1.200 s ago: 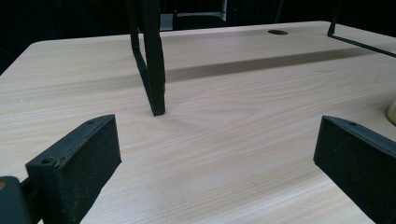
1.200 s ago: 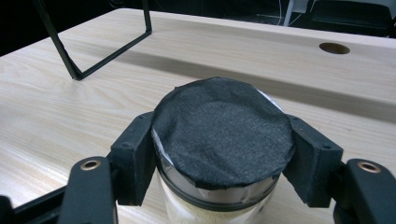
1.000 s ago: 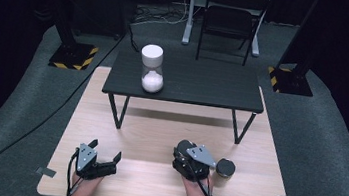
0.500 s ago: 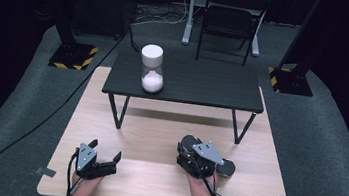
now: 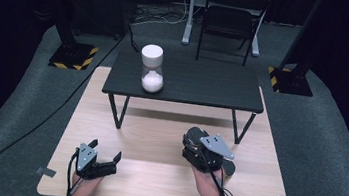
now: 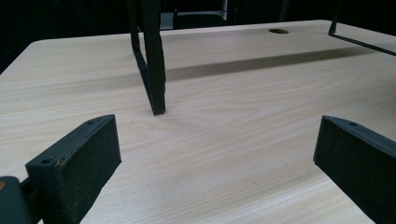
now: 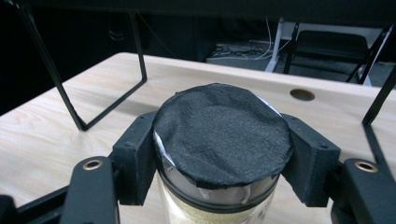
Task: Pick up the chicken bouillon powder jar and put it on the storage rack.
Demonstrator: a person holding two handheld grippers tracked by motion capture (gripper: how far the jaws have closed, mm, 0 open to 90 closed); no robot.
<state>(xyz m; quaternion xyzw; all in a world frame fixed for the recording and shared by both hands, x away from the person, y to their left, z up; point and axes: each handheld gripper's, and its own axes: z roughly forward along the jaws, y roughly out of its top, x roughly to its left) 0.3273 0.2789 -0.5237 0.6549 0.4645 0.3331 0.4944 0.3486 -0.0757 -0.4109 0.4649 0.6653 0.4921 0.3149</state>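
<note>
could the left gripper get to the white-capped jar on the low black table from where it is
Probably yes. The left gripper rests open and empty on the wooden table, and the white-capped jar of white powder stands alone on the low black table, its near side unblocked. It would need lifting over that table's edge.

Looks like a lab/recording studio setup, not a home. I'm at a light wood table [image 5: 109,120] w/ a small black table [image 5: 213,90] on top, black curtains all round, grey carpet, stand bases w/ yellow-black hazard tape [image 5: 72,58], loose cables [image 5: 152,17] on the floor, folding chair [image 5: 230,19] at back.
</note>
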